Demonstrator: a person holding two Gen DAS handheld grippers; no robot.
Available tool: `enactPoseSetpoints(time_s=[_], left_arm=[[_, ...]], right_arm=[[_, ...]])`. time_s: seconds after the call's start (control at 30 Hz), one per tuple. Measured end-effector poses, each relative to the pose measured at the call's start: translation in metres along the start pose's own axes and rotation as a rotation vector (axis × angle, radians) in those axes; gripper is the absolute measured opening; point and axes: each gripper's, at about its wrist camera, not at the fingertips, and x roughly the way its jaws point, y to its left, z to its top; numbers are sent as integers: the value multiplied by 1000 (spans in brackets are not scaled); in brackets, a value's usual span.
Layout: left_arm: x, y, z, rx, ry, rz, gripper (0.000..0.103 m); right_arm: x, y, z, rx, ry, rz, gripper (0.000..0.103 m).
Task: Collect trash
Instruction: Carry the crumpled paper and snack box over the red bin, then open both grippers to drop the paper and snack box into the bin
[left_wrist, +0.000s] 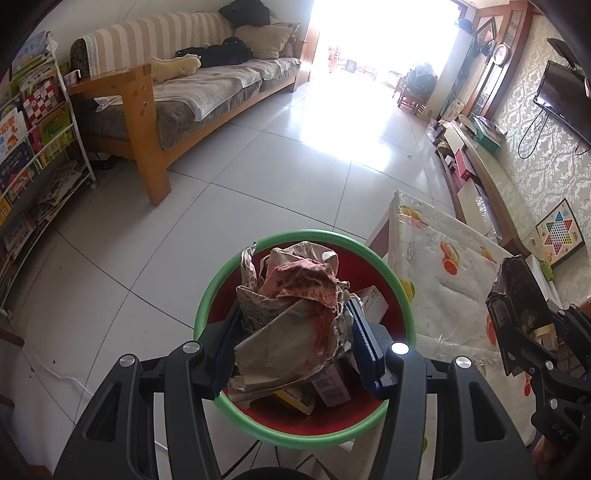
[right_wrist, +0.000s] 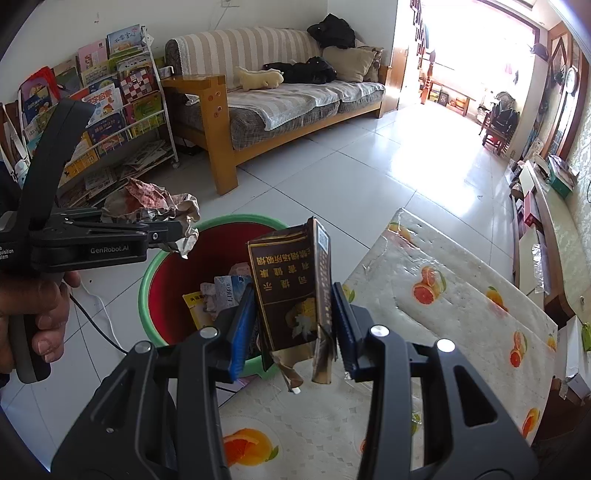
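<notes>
The left gripper (left_wrist: 293, 332) has its 2 fingers clamped partway on a wad of crumpled paper (left_wrist: 291, 317), held above the bin (left_wrist: 399, 284). The right gripper (right_wrist: 293, 328) pinches a flattened brown carton (right_wrist: 286, 291) upright, over the table (right_wrist: 461, 295) edge, at 3 o'clock of the bin. Inside the green-rimmed red bin lie small boxes (right_wrist: 221, 295) and scraps. The sofa (right_wrist: 280, 96) stands at 12 o'clock.

We're in a home living rm: striped-cover wooden sofa (right_wrist: 280, 92) w/ cushions + plush toy (right_wrist: 258, 78), kids' book rack (right_wrist: 110, 107), wall TV (left_wrist: 563, 98), chinese checkers board (left_wrist: 560, 236), fruit-print tablecloth table (right_wrist: 461, 295), tiled floor (left_wrist: 258, 177).
</notes>
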Motion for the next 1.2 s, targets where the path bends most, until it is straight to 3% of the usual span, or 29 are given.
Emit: enactPoseSetpoints(time_s=[0.23, 0.53, 1.2], left_arm=[[8, 9, -3, -3, 34, 6, 56], [4, 21, -1, -54, 9, 2, 87], [-23, 68, -6, -134, -63, 82, 89]], right_arm=[[9, 2, 0, 11, 13, 12, 39], [17, 3, -1, 13, 24, 24, 39], [64, 58, 12, -77, 85, 130, 41]])
